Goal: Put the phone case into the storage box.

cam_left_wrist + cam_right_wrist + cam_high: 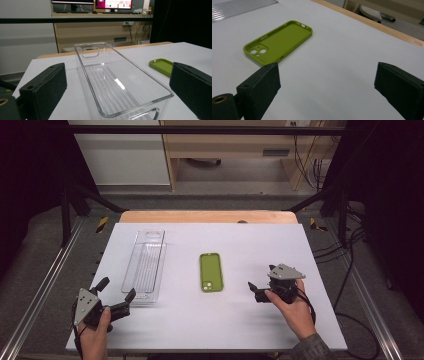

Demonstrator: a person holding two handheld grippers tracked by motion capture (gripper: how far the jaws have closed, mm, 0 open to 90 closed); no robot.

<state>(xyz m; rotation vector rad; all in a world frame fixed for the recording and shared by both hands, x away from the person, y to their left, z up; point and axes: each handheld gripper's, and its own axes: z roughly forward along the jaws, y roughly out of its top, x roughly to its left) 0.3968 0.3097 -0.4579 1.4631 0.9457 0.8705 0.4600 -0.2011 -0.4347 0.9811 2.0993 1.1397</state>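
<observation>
a clear bin [145, 265] lies lengthwise on the white table [240, 320], towards the left side, its long axis running away from the person. it is a narrow, see-through tray with ribbed floor and a cut-out handle at each short end. there is nothing in it; the ribs of the bottom show plainly through its whole length in the left gripper view [117, 82].

a green phone case [210, 272] lies flat near the middle of the table, well apart from the bin and outside it, open side up, with the camera holes at the end nearer the person. in the right gripper view the case [278, 41] lies ahead and to the left of the jaws, untouched.

the left gripper [116, 293] is held at the near left corner of the table, just by the near end of the bin. its jaws stand wide apart, one on each side of the bin's near end in its own view, and do not press on it.

the right gripper [253, 291] is held low over the table to the right of the case, pointing towards it. its jaws are also spread wide with only bare table between them.
</observation>
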